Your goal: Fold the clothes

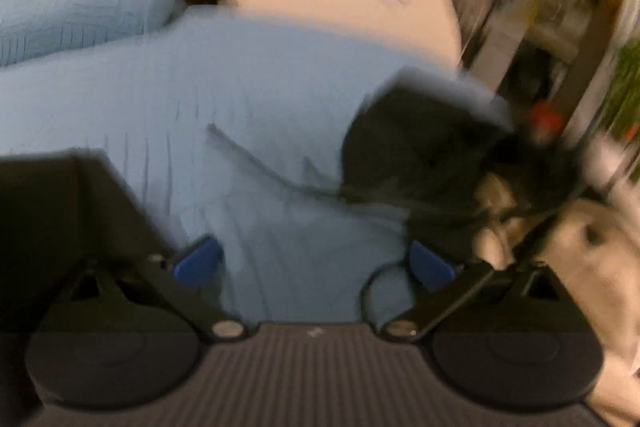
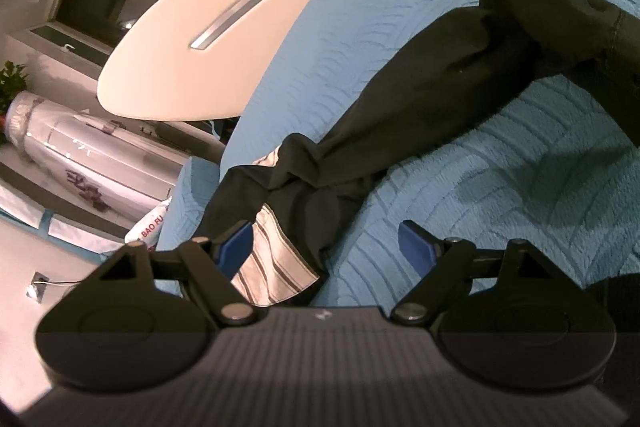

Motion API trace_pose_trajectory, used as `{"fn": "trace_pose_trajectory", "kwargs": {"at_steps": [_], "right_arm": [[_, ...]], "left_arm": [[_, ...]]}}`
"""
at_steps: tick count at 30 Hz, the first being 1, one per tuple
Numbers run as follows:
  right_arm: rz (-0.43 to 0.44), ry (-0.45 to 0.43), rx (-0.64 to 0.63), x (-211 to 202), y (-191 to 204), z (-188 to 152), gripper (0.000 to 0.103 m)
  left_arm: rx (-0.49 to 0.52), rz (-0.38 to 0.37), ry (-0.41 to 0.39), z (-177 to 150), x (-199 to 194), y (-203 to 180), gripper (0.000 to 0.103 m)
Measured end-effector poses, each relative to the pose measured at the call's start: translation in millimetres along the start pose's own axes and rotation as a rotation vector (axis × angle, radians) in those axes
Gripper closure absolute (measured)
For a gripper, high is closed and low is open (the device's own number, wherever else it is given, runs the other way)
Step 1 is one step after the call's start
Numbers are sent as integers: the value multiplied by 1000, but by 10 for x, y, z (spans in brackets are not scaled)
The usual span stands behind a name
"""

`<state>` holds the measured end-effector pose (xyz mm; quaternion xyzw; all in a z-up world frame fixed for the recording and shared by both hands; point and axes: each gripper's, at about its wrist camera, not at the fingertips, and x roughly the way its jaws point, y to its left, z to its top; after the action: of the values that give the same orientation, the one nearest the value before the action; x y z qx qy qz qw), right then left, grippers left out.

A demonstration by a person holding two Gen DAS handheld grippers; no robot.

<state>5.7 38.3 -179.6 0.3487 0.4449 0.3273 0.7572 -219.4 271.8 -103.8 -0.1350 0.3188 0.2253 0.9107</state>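
**Spotter:** Where's the garment, and what are your claws doing?

**Operator:** The dark garment [image 2: 400, 99] lies bunched and twisted in a rope across the blue textured bedspread [image 2: 500, 187], with a striped lining [image 2: 272, 259] turned out at the near end. My right gripper [image 2: 326, 247] is spread wide and holds nothing; the striped end sits between its blue pads [image 2: 236, 247]. My left gripper [image 1: 316, 263] is also spread, over the bedspread, and that view is blurred. I can make out a dark mass [image 1: 420, 147] to its right, probably the same garment.

**Spotter:** How will it handle?

**Operator:** I judge it light, limp cloth. It will sag and drag, not slide. I'd pinch a hem or the striped edge, not the knotted middle, since a bunch would lift in a lump.

**Spotter:** Room?

**Operator:** Open bedspread to the right. The bed edge drops off on the left, toward the white table [image 2: 208, 47], so I'd keep clear of that side.
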Motion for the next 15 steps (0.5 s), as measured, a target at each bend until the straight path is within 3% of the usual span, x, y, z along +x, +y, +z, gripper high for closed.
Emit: {"fn": "trace_pose_trajectory", "kwargs": {"at_steps": [3, 15], "right_arm": [[-14, 0, -5, 9, 11, -1, 20], [-22, 11, 2, 26, -6, 4, 20]], "left_arm": [[57, 28, 9, -33, -14, -117, 0], [35, 8, 1, -64, 206, 135, 0]]}}
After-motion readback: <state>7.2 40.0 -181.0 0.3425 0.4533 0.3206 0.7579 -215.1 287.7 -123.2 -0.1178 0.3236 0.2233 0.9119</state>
